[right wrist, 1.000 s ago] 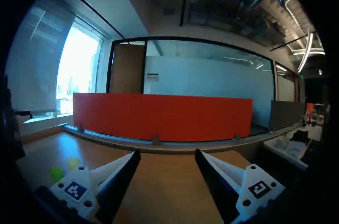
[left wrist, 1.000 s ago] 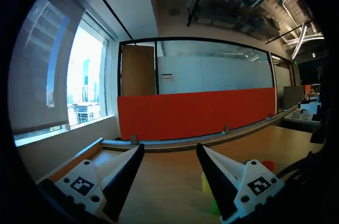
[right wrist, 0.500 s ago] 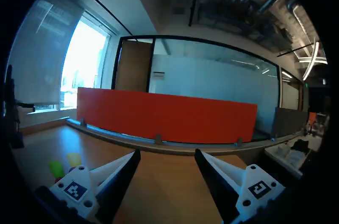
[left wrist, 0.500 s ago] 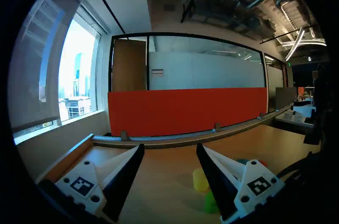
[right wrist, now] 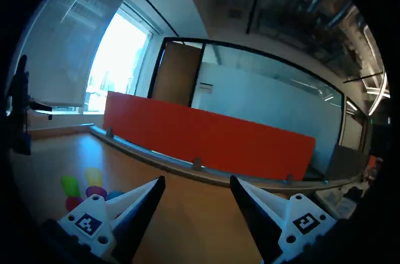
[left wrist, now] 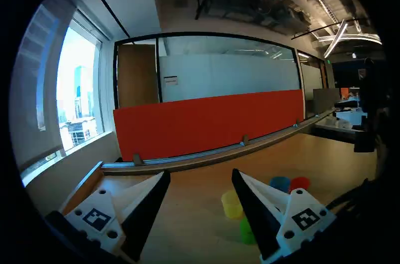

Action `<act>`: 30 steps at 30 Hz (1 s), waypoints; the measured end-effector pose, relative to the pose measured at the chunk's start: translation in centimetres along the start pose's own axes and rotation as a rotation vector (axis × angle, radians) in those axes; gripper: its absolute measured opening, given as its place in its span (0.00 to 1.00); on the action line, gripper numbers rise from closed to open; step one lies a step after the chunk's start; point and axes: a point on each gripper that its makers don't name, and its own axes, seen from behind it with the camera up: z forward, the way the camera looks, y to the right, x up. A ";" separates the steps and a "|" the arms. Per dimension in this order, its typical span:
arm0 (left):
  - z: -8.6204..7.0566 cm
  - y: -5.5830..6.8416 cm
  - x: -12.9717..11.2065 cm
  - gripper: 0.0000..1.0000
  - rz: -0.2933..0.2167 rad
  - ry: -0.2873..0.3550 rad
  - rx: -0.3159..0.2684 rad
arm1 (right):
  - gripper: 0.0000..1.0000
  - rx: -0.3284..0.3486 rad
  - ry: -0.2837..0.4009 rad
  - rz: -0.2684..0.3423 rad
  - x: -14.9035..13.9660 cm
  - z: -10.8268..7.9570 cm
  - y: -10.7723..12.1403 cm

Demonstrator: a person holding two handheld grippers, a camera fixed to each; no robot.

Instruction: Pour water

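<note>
Several small coloured cups stand together on the wooden table. In the left gripper view a yellow cup [left wrist: 232, 204], a green cup [left wrist: 246, 230], a blue cup [left wrist: 279, 183] and a red cup [left wrist: 299, 183] lie low right, partly behind the right finger. My left gripper [left wrist: 200, 180] hovers open above the table with nothing between its fingers. In the right gripper view the green cup [right wrist: 70, 185], yellow cup [right wrist: 93, 176], a purple cup [right wrist: 95, 192] and a red cup [right wrist: 74, 202] sit low left. My right gripper [right wrist: 197, 182] is open and holds nothing.
A long red partition [left wrist: 210, 119] with a metal rail runs along the table's far edge. A bright window [left wrist: 75, 104] is on the left. A raised wooden edge [left wrist: 82, 189] borders the table at left. A dark stand [right wrist: 20, 109] rises at the left.
Both cameras tilted down and turned, so more of the table shows. The cluster of cups has come further into sight in both views. Both grippers stay open.
</note>
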 end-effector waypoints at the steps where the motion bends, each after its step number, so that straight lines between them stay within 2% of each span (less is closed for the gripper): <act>1: 0.0 0.1 0.0 0.91 0.000 -0.002 -0.006 | 1.00 0.009 -0.002 -0.009 0.0 0.0 -0.2; 20: 0.5 1.4 -1.6 0.91 0.020 -0.069 -0.109 | 1.00 0.181 -0.068 -0.069 -0.5 0.8 -3.8; 26: 0.8 2.1 -2.6 0.91 0.013 -0.099 -0.151 | 1.00 0.237 -0.111 -0.093 -1.2 1.0 -4.7; 30: 1.0 2.7 -3.3 0.91 0.018 -0.118 -0.178 | 1.00 0.250 -0.128 -0.111 -1.5 1.3 -5.0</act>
